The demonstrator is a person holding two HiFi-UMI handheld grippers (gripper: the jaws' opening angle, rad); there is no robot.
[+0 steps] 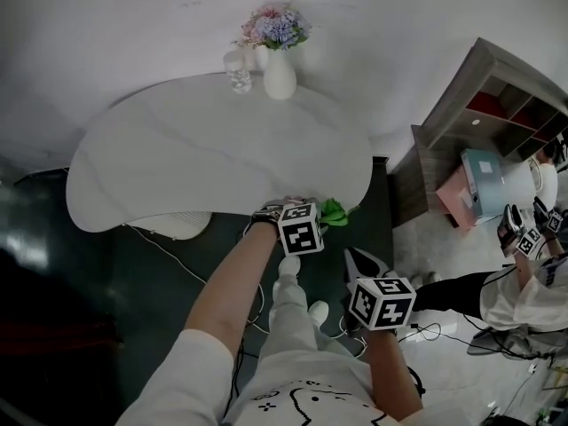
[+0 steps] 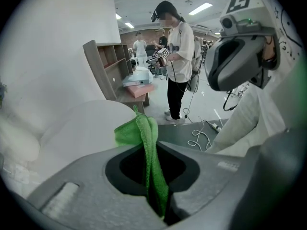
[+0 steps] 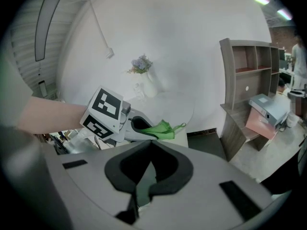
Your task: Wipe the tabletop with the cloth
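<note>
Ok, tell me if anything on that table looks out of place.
Nothing stands out. The vase and glass stand upright at the table's far edge, and the left gripper holds the green cloth at the near edge.

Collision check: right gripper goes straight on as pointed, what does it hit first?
Probably the left gripper, shut on the green cloth at the table edge; it sits straight ahead of the right gripper, whose jaws are closed. Depth is unclear.
</note>
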